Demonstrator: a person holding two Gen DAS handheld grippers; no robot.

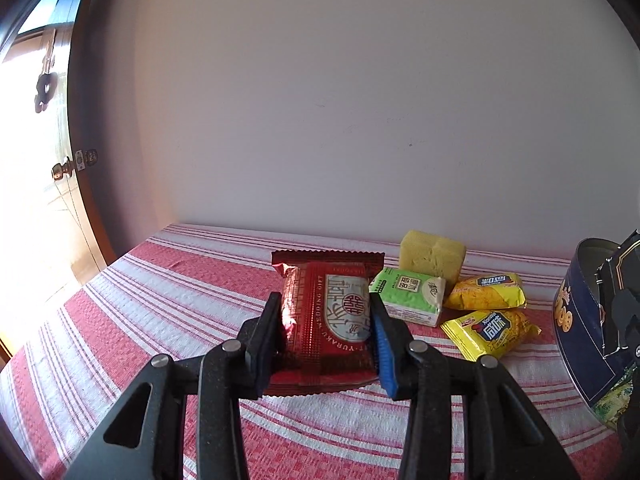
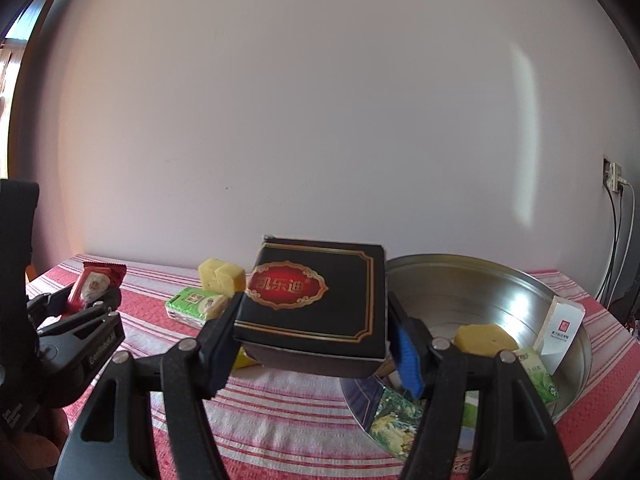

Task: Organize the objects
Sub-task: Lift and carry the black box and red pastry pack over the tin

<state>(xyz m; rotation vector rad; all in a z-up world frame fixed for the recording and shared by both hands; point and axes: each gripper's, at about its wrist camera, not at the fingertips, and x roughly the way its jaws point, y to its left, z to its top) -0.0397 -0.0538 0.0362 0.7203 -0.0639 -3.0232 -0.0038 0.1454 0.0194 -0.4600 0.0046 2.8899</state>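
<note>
1. The left gripper [image 1: 326, 330] was closed on a red foil packet [image 1: 326, 312], its pads pressing the packet's two long sides; the packet appeared lifted just clear of the striped tablecloth [image 1: 160, 292].
2. The right gripper [image 2: 316, 340] was clamped across a black carton [image 2: 316, 304] with a red emblem, held above the cloth beside the round tin [image 2: 576, 356].
3. The tin already held a yellow sponge piece [image 2: 486, 338], a white card box [image 2: 560, 330] and a green packet [image 2: 538, 376].
4. On the cloth there remained a green tissue pack [image 1: 408, 298], a yellow sponge block [image 1: 434, 258] and two yellow snack packets [image 1: 486, 296] [image 1: 490, 332], lying close together near the wall.
5. Handling, red packet: judged light, soft and crinkly, with slippery foil. A grip across the padded middle should hold better than one on the thin sealed edges, which would likely fold.
6. Handling, black carton: judged light, stiff cardboard with smooth faces. Holding the opposite side walls suits it; a hard squeeze may dent them.
7. Risk: the foil packet could slide between the pads if tilted steeply.
</note>
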